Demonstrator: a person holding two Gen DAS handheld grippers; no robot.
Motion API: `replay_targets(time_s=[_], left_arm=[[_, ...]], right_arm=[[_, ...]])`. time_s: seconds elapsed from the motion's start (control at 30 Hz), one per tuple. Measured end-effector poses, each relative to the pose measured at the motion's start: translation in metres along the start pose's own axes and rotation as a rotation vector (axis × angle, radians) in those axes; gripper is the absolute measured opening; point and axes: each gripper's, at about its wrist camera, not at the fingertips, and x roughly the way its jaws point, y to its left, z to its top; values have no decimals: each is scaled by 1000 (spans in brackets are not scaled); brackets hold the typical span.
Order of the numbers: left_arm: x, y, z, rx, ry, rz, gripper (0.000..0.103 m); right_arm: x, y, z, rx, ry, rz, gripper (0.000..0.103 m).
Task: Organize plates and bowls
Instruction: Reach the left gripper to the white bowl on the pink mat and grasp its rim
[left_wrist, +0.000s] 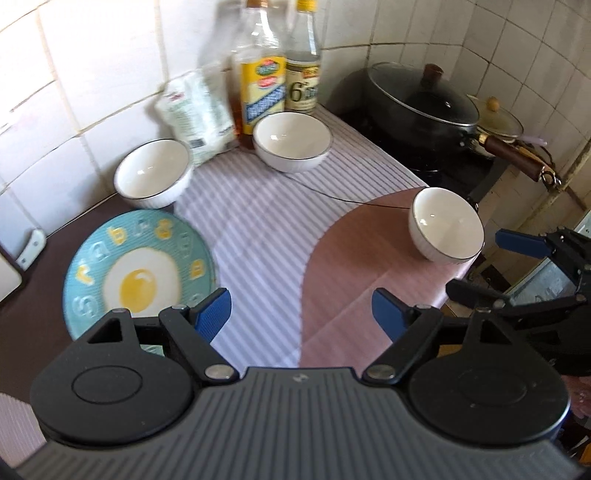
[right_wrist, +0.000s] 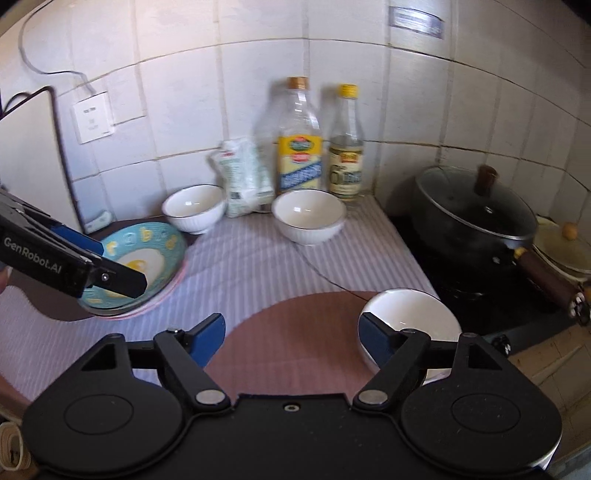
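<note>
- The left gripper (left_wrist: 301, 314), black with blue finger pads, has its jaws spread wide with nothing between them; it hangs over the striped purple-and-white mat (left_wrist: 255, 229).
- The right gripper (right_wrist: 291, 338), of the same build, also stands wide apart and holds nothing; its right blue pad (right_wrist: 376, 341) lies in front of the near bowl, and I cannot tell if they touch.
- A round teal plate with a fried-egg picture and raised letters (left_wrist: 140, 266) lies flat at the mat's left edge, apparently on top of a pink plate rim (right_wrist: 173, 286).
- 3 white ribbed ceramic bowls with dark rims stand upright and empty: 1 by the tiled wall just beyond the plate (left_wrist: 153, 173), 1 in front of the bottles (left_wrist: 291, 142), 1 near the counter's right edge on the mat's brown patch (left_wrist: 447, 225).
- 2 clear bottles with yellow caps (right_wrist: 299, 147) and a white packet (right_wrist: 242, 177) stand against the wall.
- A black lidded pan with a brown handle (right_wrist: 476, 218) sits on the stove to the right.
</note>
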Motion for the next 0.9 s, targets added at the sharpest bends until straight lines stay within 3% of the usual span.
replay_targets(time_s=[0.17,0.23,0.33,0.5,0.7,0.73,0.8,0.87,0.9], left_arm=[[36,-36,10,23,6,-42,84],[53,-49,14,15,8,-68,92],[77,-63,20,-16,6,-110,95],[121,-87,34,-45,27,-145,95],[166,-117,41,42,36,-155,91],[171,-121,41,52,37,-160,89],[178,-126,41,65,40,-164,76],[186,-127,42,44,71,-171,51],[190,-125,43,20,84,-187,47]], right_arm=[[18,-32,-24,24,26,-74,91],[26,-45,-37,33,43,-102,92],[40,-66,-56,59,64,-124,93],[67,-91,-83,94,56,-108,93],[105,-104,-97,92,-30,-75,93],[110,-106,-98,93,-41,-76,94],[112,-108,-98,97,-74,-76,95],[117,-107,-96,86,-86,-64,96],[117,-105,-96,74,-92,-64,96]])
